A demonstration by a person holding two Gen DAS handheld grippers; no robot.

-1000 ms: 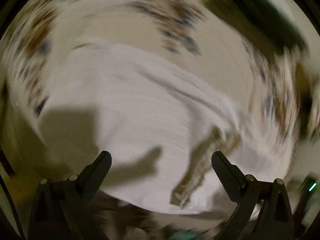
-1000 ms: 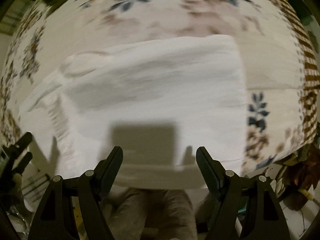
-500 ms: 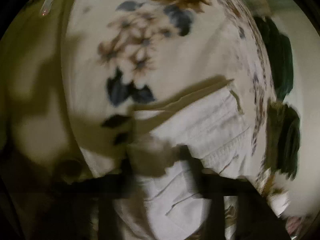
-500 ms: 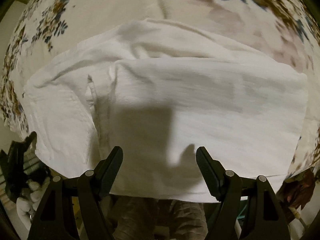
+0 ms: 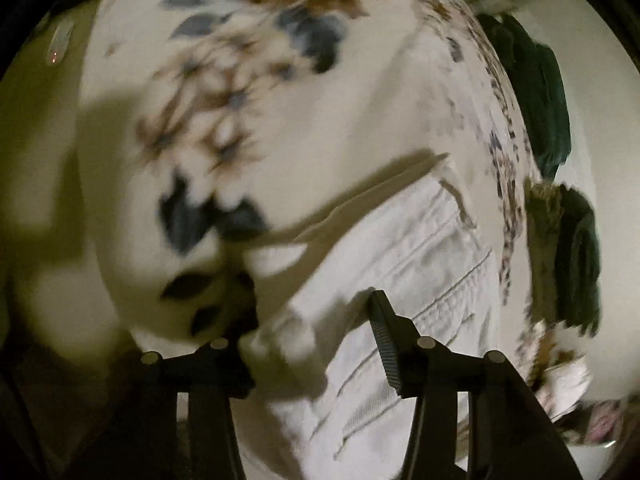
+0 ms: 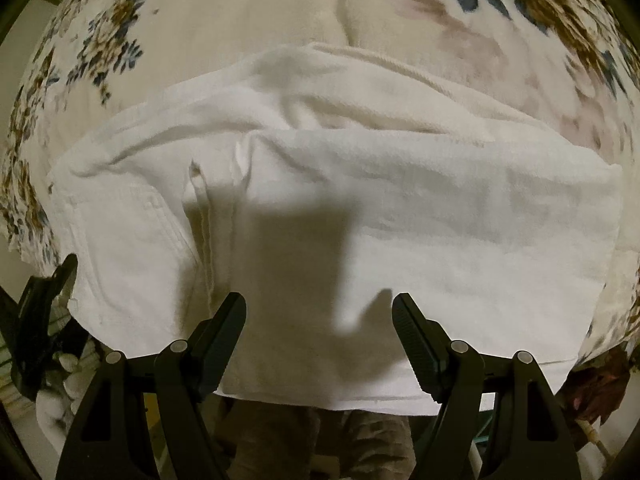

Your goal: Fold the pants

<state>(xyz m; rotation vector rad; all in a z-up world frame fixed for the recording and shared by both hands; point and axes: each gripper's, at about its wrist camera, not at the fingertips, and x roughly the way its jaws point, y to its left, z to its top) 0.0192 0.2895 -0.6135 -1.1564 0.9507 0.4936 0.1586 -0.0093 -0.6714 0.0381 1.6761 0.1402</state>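
White pants [image 6: 320, 208] are lying folded across the floral sheet [image 6: 248, 20]. R gripper [image 6: 319, 312] is hovering over the near edge w/ jaws spread wide, gripping nothing. L gripper [image 5: 316, 320] is sitting w/ a bunched bit of pants fabric betw its fingers, jaws apart; can't tell if it's actually pinching.

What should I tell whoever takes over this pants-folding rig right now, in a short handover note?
Left gripper: at the near left corner of the white cotton pants, with a bunch of cloth between its fingers; blur hides whether it is clamped.
Right gripper: open, empty, poised above the near edge.
The pants lie on the floral bedsheet, already folded over into a wide, wrinkled rectangle, one layer on top of another.
Left to do: probably one more fold from the left end, then smooth the wrinkles.
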